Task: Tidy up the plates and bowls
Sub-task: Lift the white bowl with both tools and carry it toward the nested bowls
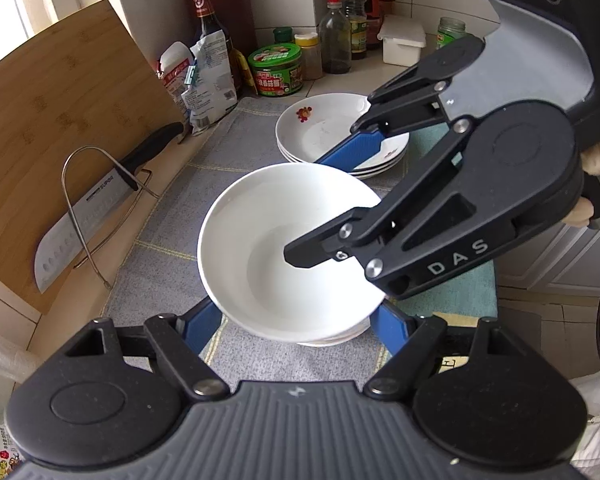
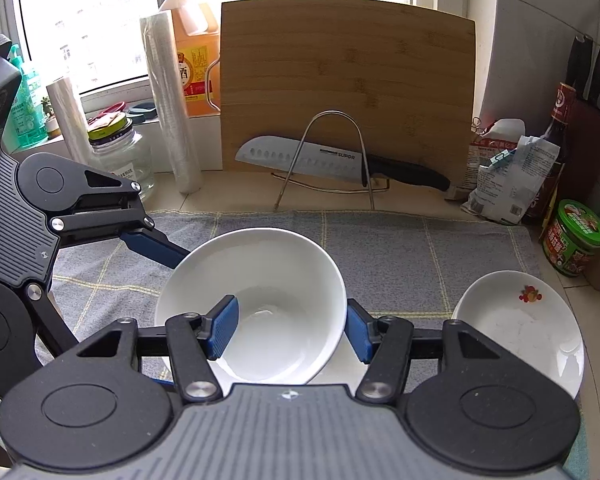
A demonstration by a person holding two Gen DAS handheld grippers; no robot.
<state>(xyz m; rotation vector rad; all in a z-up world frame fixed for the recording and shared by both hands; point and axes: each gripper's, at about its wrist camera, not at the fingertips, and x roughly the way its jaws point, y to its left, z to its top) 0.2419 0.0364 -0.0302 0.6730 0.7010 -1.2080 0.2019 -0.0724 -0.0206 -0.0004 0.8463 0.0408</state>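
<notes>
A white bowl (image 1: 260,240) (image 2: 268,280) hangs just above the grey checked cloth (image 1: 236,148) (image 2: 400,248), and a second white rim shows under it. My left gripper (image 1: 296,320) is shut on it, its blue fingers (image 1: 200,328) flanking the lower part; in the right wrist view one left finger (image 2: 152,246) meets the bowl's left side. My right gripper (image 2: 290,328) (image 1: 306,208) is shut on the bowl's near wall, with one pad inside and one outside. A stack of white plates (image 1: 320,132) (image 2: 520,320) with a red motif sits on the cloth beyond.
A bamboo cutting board (image 2: 348,80) leans on the wall with a cleaver (image 2: 300,156) in a wire rack (image 2: 336,120) before it. Jars, bottles and bags (image 1: 276,64) crowd the corner. Cling-film rolls (image 2: 168,100) and a glass jar (image 2: 120,152) stand by the window.
</notes>
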